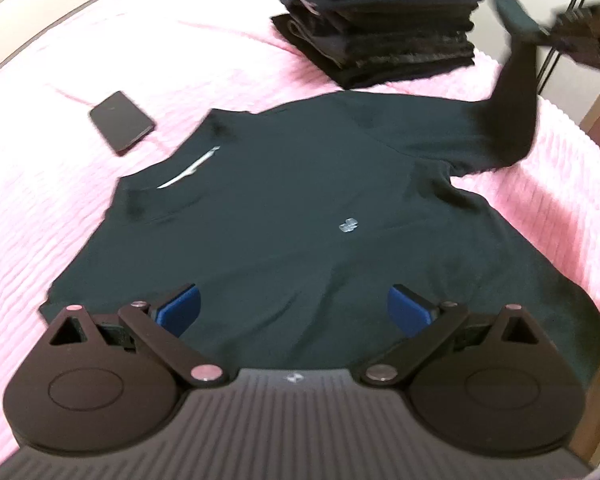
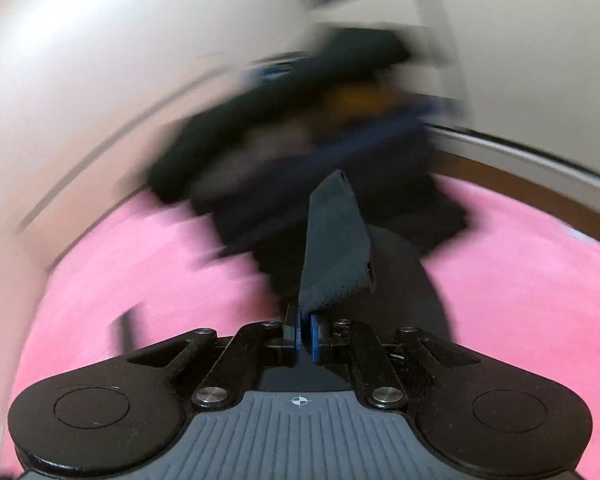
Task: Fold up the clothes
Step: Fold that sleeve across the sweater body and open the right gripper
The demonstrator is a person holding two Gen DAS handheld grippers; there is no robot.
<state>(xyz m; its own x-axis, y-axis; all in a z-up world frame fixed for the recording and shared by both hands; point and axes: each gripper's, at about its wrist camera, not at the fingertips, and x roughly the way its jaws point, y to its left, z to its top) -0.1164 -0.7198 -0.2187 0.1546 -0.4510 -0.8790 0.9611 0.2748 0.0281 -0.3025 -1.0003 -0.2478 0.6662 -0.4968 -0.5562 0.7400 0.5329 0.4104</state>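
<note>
Right claw (image 2: 305, 334) pinches dark sleeve (image 2: 336, 248) above pink bedspread (image 2: 140, 264).

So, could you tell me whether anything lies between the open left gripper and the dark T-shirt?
Nothing visible does. The left gripper hovers open directly over the T-shirt's hem. The phone and the folded stack sit well off its path.

T-shirt (image 1: 300, 200): dark green-black, small pale logo | bedspread (image 1: 80, 220): pink, ribbed | phone (image 1: 122, 122): black
</note>
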